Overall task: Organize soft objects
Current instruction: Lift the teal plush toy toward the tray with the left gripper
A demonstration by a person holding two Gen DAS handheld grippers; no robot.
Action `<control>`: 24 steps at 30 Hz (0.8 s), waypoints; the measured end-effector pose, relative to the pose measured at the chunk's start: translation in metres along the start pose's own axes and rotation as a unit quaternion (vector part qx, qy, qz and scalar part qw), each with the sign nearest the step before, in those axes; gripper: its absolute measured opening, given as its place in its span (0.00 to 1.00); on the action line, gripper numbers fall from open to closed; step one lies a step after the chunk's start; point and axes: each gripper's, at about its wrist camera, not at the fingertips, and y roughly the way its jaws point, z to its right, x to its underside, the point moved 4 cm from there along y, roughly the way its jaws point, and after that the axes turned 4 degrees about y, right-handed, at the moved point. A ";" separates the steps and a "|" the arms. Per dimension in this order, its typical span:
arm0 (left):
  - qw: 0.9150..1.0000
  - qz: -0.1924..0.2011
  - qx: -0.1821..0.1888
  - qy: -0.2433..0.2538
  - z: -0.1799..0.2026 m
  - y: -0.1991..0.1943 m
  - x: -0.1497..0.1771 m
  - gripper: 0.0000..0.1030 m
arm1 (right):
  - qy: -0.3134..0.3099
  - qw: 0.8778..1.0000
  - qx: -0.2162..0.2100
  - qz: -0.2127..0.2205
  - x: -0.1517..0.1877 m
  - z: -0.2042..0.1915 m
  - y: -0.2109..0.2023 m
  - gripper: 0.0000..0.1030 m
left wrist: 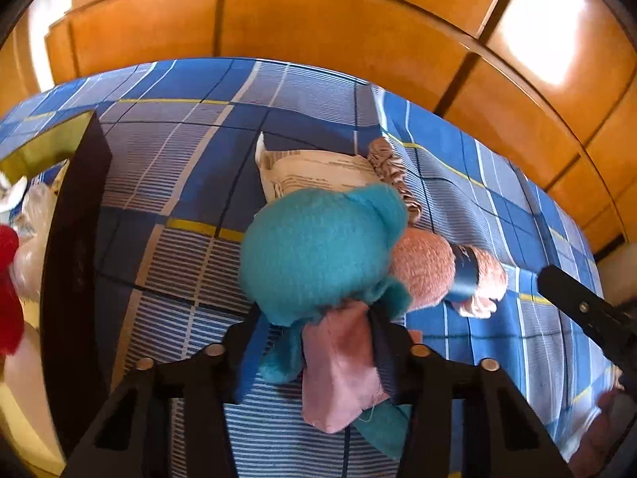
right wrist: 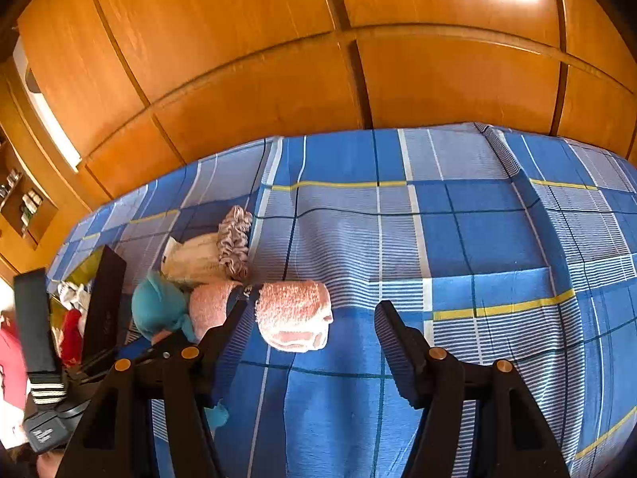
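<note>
My left gripper (left wrist: 314,318) is shut on a teal plush toy (left wrist: 318,251) with a pink cloth part and holds it above the blue plaid bed; the toy also shows in the right wrist view (right wrist: 157,304). A rolled pink towel with a dark blue band (left wrist: 450,275) lies just behind it; it also shows in the right wrist view (right wrist: 292,312). A white packet (right wrist: 193,259) and a ruffled scrunchie (right wrist: 235,241) lie further back. My right gripper (right wrist: 310,310) is open and empty, just right of the towel roll.
A dark-walled box (left wrist: 73,247) stands at the left with a red soft item (left wrist: 8,290) and white items inside. The plaid bedspread (right wrist: 477,239) stretches to the right. Wooden wardrobe doors (right wrist: 278,59) rise behind the bed.
</note>
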 end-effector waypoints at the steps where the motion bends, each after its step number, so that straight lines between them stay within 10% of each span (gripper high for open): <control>1: 1.000 0.000 0.000 0.006 0.000 -0.001 0.000 0.41 | -0.002 1.000 0.001 -0.002 0.001 0.000 0.001 0.62; 24: 0.993 0.073 -0.016 0.090 -0.014 -0.099 0.038 0.40 | -0.210 0.974 0.072 0.036 0.034 -0.065 0.002 0.62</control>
